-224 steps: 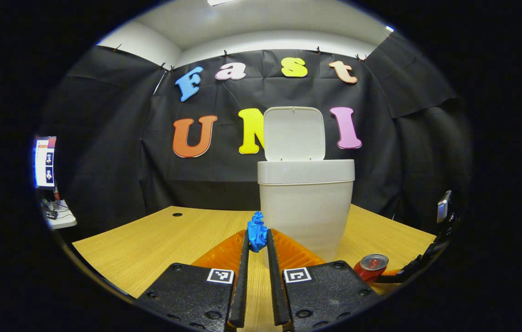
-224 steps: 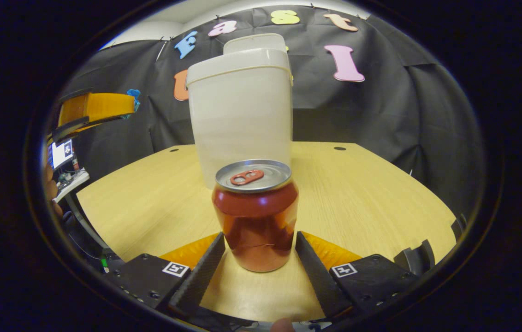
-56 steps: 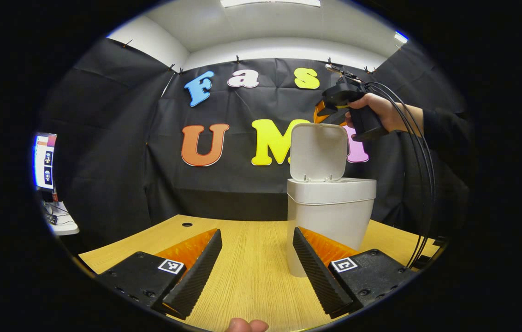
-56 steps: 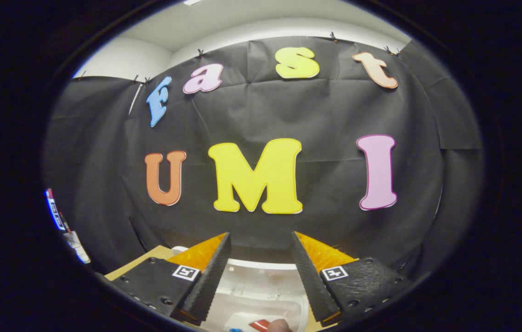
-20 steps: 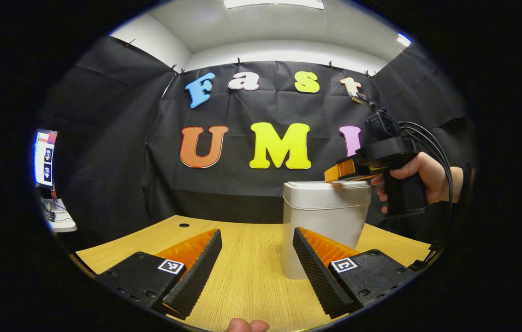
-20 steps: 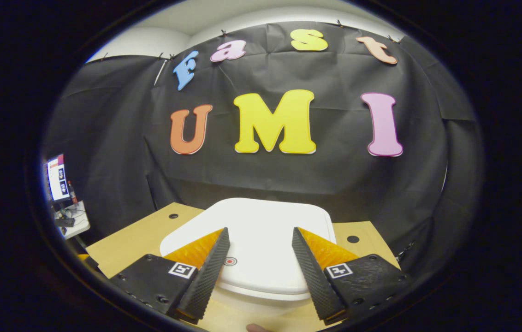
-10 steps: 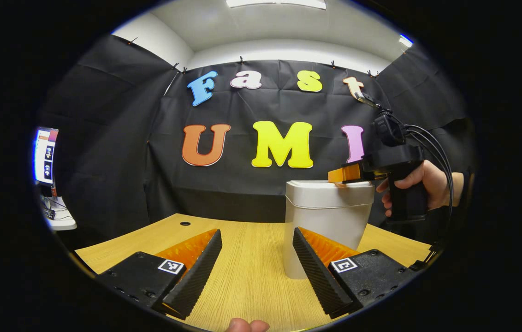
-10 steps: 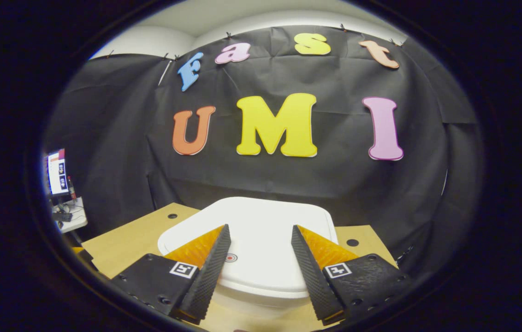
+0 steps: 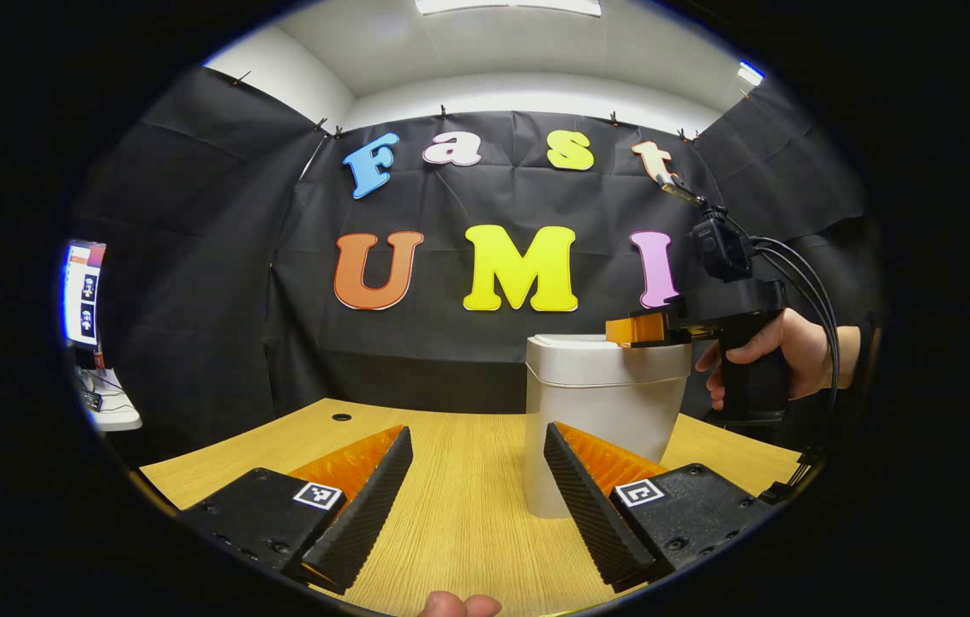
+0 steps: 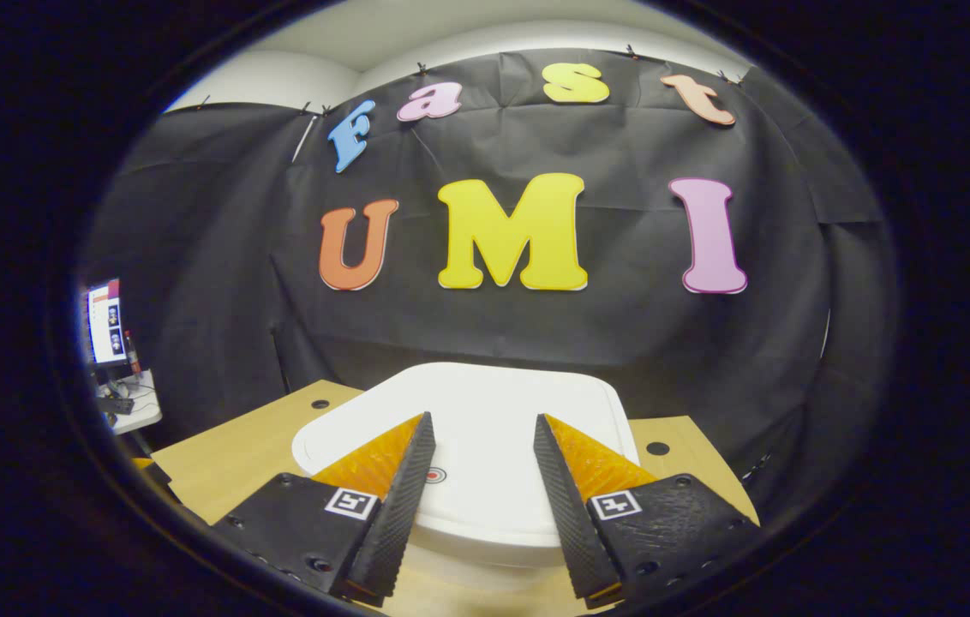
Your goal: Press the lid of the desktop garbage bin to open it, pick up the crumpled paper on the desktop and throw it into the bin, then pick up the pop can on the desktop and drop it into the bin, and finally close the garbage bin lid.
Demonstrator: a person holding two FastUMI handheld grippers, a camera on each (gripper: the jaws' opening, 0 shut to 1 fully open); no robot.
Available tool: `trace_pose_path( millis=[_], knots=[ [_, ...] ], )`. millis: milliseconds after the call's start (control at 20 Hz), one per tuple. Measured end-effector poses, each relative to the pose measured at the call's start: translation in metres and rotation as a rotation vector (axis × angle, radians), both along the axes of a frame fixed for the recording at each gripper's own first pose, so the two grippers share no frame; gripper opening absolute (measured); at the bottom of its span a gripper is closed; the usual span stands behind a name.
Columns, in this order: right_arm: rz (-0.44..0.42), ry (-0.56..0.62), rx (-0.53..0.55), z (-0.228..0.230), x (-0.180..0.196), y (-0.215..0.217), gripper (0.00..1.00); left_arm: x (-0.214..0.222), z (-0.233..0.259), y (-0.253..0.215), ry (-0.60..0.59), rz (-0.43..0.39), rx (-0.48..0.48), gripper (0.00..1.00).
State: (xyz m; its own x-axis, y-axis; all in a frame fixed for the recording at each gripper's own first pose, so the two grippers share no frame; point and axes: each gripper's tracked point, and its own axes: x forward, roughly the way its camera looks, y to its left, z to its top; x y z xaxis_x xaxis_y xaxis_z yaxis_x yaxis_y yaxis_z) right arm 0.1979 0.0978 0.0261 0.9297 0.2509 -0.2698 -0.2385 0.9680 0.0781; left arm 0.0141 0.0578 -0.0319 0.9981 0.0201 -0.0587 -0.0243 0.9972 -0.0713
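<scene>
The off-white plastic desktop garbage bin (image 9: 605, 420) stands upright on the light wood-grain table (image 9: 451, 497), its flat white lid (image 10: 485, 428) lying closed and level on the rim. In the right gripper view the right gripper (image 10: 478, 428) hovers over that lid with its two fingers spread apart and nothing between them — a small red dot (image 10: 434, 473) on the lid shows in the gap. Whether the fingertips touch the lid cannot be told from this view. In the left gripper view the same gripper reaches in from the right at the level of the bin's top, held by a person's hand (image 9: 772, 351) wrapped round its dark handle, with black cables (image 9: 811, 300) trailing from it. The left gripper (image 9: 478, 439) is held low above the table, well in front of the bin and slightly to its left — its fingers are also wide apart and grasp nothing. A lit monitor (image 9: 84, 291) stands at the far left beyond the table.
</scene>
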Motion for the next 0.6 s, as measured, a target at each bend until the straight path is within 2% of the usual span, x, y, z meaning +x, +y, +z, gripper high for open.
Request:
trace_pose_path(
  millis=[150, 300, 350, 400, 600],
  knots=[
    [-0.026, -0.048, -0.008, 0.009, 0.001, 0.0, 0.76, -0.001, 0.006, -0.001, -0.014, -0.001, 0.001, 0.99],
    [-0.034, -0.034, 0.073, 0.015, 0.0, 0.003, 0.75, -0.003, 0.007, -0.001, -0.02, 0.0, 0.009, 0.99],
    [-0.014, -0.033, 0.074, 0.016, 0.0, 0.006, 0.76, -0.003, 0.009, 0.001, -0.026, 0.004, 0.011, 0.99],
    [-0.001, -0.031, 0.055, 0.015, -0.003, 0.008, 0.88, -0.003, 0.01, 0.002, -0.031, 0.009, 0.008, 0.99],
    [-0.006, -0.062, -0.001, 0.033, -0.011, 0.004, 0.93, -0.003, 0.011, 0.006, -0.033, 0.017, -0.006, 0.99]
  ],
)
